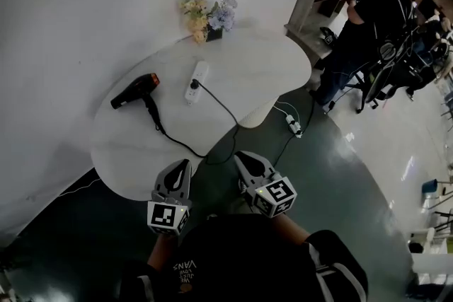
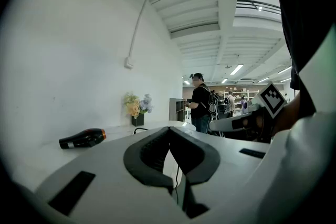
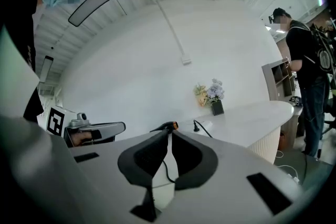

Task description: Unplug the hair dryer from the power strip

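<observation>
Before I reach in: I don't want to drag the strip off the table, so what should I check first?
1. Black plug seated in the power strip: ok, it is plugged in.
2. Jaws ready to grasp: not ok; the left hand-held gripper and the right hand-held gripper are both shut and empty.
3. Grippers at the plug: not ok; both are by the near edge of the table, well short of the strip.
4. Way to the plug: ok; bare tabletop, and the hair dryer lies off to the left.
5. Strip held down: not ok; nothing presses on it.
6. Strip switched off: cannot tell.

place: office | cues: shelf unit [image 1: 327, 0], ceiling strip lights [image 2: 236, 69], white counter [image 1: 233, 74]
</observation>
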`<state>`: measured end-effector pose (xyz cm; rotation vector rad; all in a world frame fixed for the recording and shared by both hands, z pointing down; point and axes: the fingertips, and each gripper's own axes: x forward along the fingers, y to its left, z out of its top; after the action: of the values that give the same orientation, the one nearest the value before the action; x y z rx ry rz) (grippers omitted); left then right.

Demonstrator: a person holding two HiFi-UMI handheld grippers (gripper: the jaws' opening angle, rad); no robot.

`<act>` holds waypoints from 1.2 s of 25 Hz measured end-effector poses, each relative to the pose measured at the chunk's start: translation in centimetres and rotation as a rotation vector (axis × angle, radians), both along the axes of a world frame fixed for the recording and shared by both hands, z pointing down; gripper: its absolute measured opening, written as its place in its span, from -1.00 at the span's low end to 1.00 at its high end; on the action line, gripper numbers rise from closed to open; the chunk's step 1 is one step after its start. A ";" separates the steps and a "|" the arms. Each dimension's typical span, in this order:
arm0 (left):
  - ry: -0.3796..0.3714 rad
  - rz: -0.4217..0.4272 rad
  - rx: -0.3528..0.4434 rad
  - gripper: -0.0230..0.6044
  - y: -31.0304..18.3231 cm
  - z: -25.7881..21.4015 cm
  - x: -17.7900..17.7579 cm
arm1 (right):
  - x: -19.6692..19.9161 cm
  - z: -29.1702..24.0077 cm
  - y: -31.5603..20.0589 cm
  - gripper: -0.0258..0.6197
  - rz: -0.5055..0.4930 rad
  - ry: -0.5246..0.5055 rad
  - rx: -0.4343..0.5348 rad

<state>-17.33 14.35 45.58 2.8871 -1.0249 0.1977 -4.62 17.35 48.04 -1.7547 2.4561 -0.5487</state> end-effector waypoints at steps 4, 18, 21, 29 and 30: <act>0.014 -0.019 -0.009 -0.87 -0.8 -0.2 0.8 | 0.5 -0.4 -1.3 -0.77 -0.024 0.009 0.017; -0.031 -0.133 -0.028 -0.86 -5.1 1.2 4.8 | 4.9 0.3 -6.6 -0.74 -0.108 0.029 -0.016; -0.039 -0.158 -0.044 -0.86 -6.0 1.6 5.9 | 6.1 0.6 -7.8 -0.70 -0.130 0.027 -0.025; -0.049 -0.227 -0.070 -0.76 -8.8 2.4 8.9 | 9.5 1.8 -10.7 -0.51 -0.175 0.029 -0.041; -0.050 -0.232 -0.073 -0.71 -9.2 2.5 9.3 | 9.9 1.9 -11.0 -0.50 -0.182 0.029 -0.047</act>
<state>-7.98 5.17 48.09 2.6830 -1.3197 0.2871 5.29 6.35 49.99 -1.5745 2.6617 -0.6034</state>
